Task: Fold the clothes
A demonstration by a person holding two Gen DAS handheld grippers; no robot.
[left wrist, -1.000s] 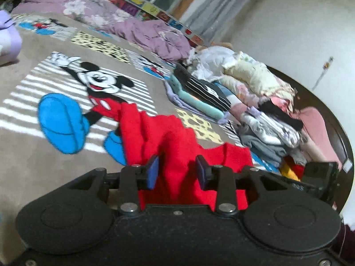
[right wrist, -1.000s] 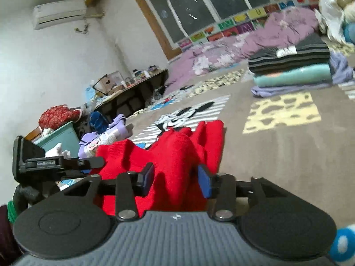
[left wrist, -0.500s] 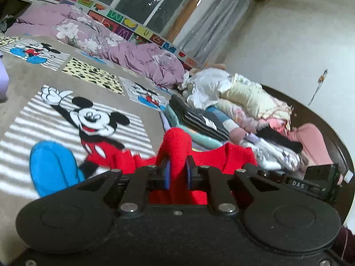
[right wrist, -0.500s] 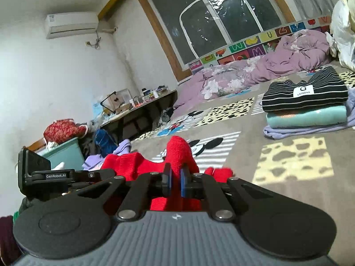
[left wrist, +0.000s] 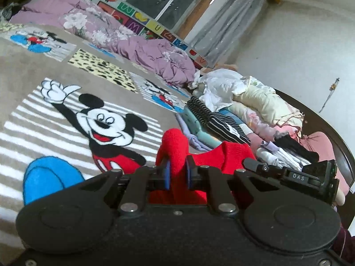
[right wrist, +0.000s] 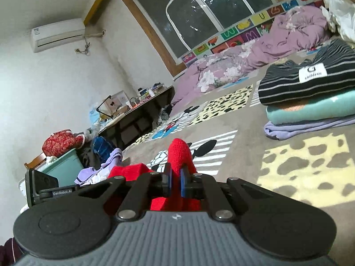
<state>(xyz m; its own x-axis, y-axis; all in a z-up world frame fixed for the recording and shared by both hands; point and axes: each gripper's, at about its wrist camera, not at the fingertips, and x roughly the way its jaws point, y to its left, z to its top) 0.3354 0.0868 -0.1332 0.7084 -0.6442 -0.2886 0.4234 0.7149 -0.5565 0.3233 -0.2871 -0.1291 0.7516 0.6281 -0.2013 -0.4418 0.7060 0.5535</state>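
We hold the red sweater (left wrist: 233,155) pinched in both the left gripper (left wrist: 176,173) and the right gripper (right wrist: 175,180), raised above the cartoon blanket (left wrist: 66,119), with three folded garments (right wrist: 310,102) stacked beyond and this fold unfinished.

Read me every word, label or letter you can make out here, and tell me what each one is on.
"DAS": black mount of the right gripper, seen from the left wrist.
"GenRobot.AI": black mount of the left gripper.
"children", mirrored, under a large letter: white patch on the striped folded garment.
"W", "U": letter tiles under the window; the rest blurred.
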